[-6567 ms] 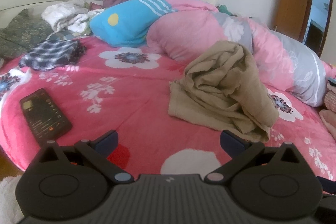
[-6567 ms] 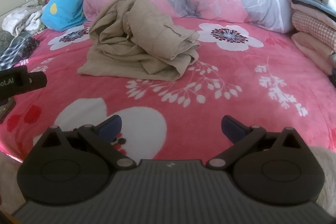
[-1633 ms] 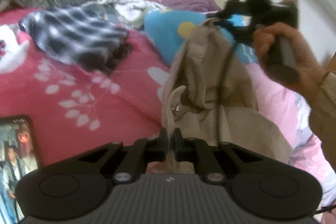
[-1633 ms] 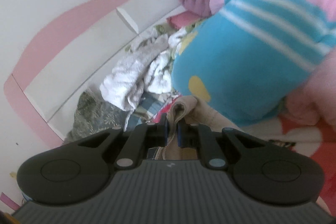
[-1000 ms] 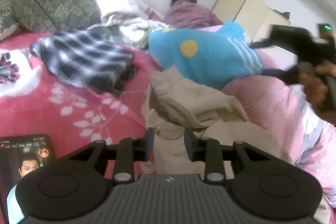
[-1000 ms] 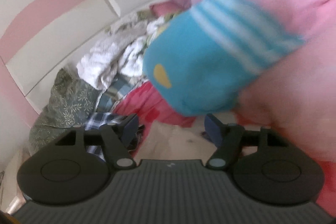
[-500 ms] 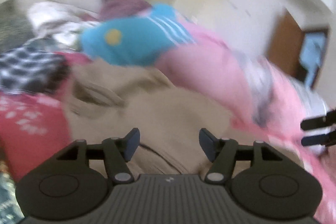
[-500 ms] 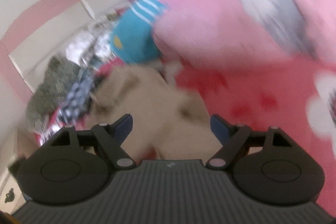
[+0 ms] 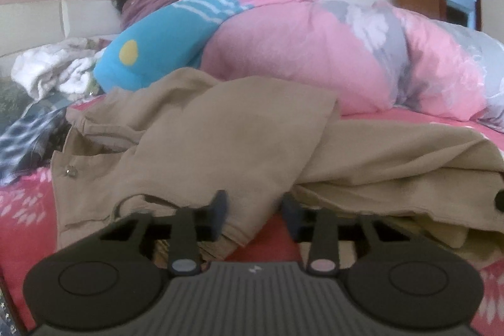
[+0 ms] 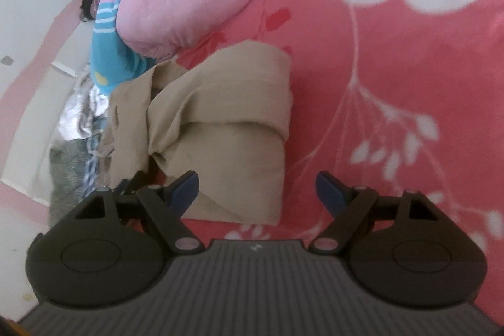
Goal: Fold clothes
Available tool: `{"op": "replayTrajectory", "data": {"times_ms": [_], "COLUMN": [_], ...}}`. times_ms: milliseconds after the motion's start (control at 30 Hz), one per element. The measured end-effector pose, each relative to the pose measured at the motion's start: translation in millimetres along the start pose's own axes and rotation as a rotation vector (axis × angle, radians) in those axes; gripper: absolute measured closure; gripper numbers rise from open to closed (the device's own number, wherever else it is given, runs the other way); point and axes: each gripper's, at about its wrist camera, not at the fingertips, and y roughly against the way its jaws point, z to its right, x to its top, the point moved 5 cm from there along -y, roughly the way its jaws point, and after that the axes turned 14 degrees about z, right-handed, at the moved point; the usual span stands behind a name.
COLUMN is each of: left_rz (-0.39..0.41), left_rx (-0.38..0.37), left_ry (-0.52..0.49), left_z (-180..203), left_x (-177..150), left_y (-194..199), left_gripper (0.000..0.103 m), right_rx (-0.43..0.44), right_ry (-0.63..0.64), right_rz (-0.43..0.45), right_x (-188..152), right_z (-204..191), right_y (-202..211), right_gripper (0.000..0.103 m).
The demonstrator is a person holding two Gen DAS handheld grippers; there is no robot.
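Pink floral bedspread [image 10: 393,59] is bearing limp beige trousers [image 9: 220,147]; left gripper [image 9: 253,211], just closing, is straddling a hem edge unpinched; right gripper [image 10: 256,188] is gaping empty.

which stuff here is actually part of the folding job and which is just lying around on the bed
Part of the job:
- tan trousers
- left hand-held gripper
- right hand-held gripper

Lying about:
- pink quilt
- blue pillow
- checked shirt
- white laundry pile
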Motion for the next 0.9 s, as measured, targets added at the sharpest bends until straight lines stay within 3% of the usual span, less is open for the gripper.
{"op": "replayTrajectory", "data": {"times_ms": [100, 167, 500, 700, 800, 833, 900], "left_rz": [-0.006, -0.005, 0.020, 0.028, 0.020, 0.015, 0.008], "left_rx": [0.000, 0.001, -0.020, 0.003, 0.017, 0.024, 0.034], "left_ry": [0.038, 0.062, 0.180, 0.181, 0.194, 0.203, 0.218], "left_z": [-6, -9, -20, -22, -26, -28, -32], "left_x": [0, 1, 9, 8, 6, 5, 3], "left_y": [-5, -6, -3, -1, -2, -2, -3], "left_gripper": [0.079, 0.082, 0.081, 0.079, 0.079, 0.079, 0.079], "right_rx": [0.015, 0.025, 0.064, 0.028, 0.027, 0.031, 0.040], "right_ry": [0.001, 0.004, 0.051, 0.214, 0.209, 0.205, 0.202], "right_rz": [-0.022, -0.017, 0.010, 0.055, 0.081, 0.097, 0.131], "right_x": [-1, -1, 6, -1, 2, 4, 9], "right_z": [-6, -11, -24, -28, -25, -26, -28], "right_y": [-20, -30, -61, -60, -55, -53, -46], "right_gripper": [0.018, 0.008, 0.008, 0.035, 0.057, 0.070, 0.079]}}
